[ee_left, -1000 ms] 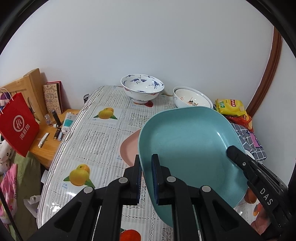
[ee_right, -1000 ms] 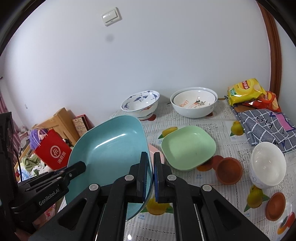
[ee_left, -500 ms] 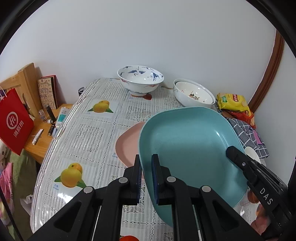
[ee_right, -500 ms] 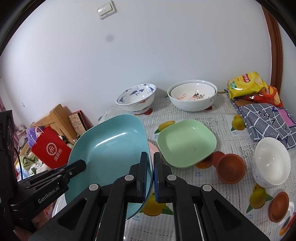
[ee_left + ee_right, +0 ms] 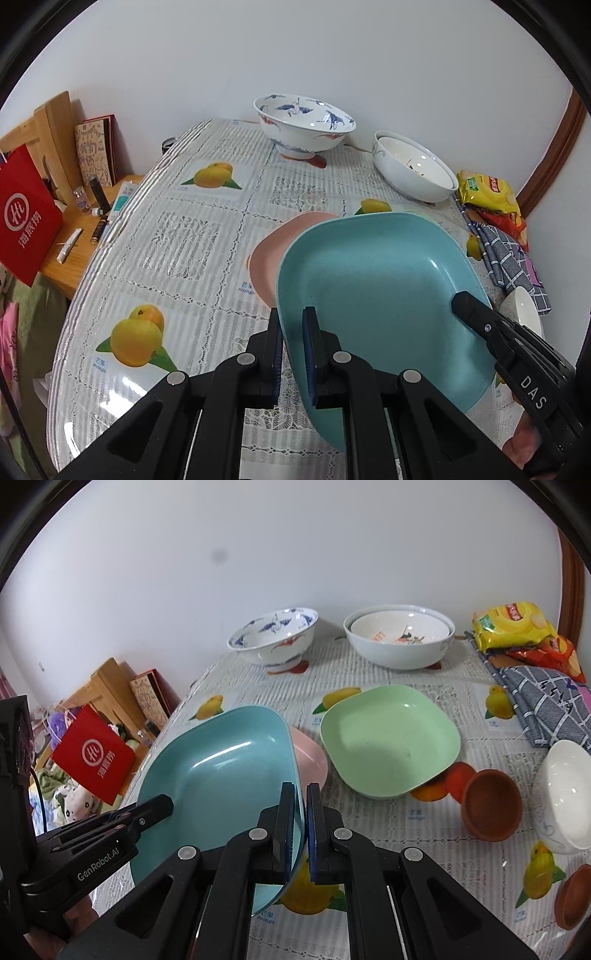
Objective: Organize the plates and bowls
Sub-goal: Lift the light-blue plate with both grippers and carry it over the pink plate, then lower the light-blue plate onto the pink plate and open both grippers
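Note:
Both grippers hold a large teal square plate (image 5: 373, 291) above the table. My left gripper (image 5: 291, 325) is shut on its left rim; my right gripper (image 5: 301, 797) is shut on its right rim (image 5: 295, 775). The teal plate (image 5: 218, 775) hangs over a pink plate (image 5: 275, 251) that lies on the table and shows partly in the right wrist view (image 5: 310, 760). A green square plate (image 5: 389, 740) lies to the right of it. A blue-patterned bowl (image 5: 275, 637) and stacked white bowls (image 5: 400, 635) stand at the back.
A small white bowl (image 5: 567, 794) and terracotta cups (image 5: 489, 801) (image 5: 574, 897) lie at the right. Snack bags (image 5: 517, 627) and a checked cloth (image 5: 543, 701) are at the back right. A red bag (image 5: 26, 218) and a wooden side table (image 5: 85, 240) stand left of the table edge.
Both grippers have moved forward and down over the table with the teal plate. It now covers more of the pink plate. The grips are unchanged.

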{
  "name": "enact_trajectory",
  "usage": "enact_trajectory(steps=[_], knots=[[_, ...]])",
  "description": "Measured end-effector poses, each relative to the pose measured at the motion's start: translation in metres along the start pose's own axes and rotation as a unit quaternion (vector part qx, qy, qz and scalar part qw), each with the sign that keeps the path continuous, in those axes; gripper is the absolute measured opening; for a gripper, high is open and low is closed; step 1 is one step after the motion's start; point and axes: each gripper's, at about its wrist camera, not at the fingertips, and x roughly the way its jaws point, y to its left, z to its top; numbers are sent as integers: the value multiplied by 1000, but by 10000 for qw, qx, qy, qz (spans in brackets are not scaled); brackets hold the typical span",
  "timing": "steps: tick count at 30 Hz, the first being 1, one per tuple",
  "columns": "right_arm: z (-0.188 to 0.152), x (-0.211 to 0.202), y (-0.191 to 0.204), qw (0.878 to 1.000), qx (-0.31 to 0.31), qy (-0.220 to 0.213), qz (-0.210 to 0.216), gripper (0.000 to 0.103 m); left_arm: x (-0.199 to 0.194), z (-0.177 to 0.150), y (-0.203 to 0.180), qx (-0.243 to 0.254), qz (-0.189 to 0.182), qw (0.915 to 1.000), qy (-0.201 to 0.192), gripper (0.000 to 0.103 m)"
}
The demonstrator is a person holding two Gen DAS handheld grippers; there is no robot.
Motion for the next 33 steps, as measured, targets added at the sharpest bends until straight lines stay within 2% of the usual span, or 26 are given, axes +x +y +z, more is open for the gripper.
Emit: enact_trajectory(steps=[12, 16, 21, 27, 33], knots=[[6, 31, 18, 9991, -140, 402, 40, 6, 13, 7, 22, -235, 133, 9995, 153, 11], [24, 32, 29, 9988, -328, 365, 78, 6, 8, 21, 28, -343, 146, 9993, 49, 11], [35, 40, 36, 9978, -552, 306, 207, 6, 9, 30, 30, -314, 335, 9989, -44, 11], [33, 67, 20, 9976, -410, 508, 250, 7, 32, 27, 23, -297, 429, 9985, 134, 11], [37, 77, 4, 9976, -334, 514, 329, 7, 46, 25, 13, -215, 490, 9984, 202, 11]])
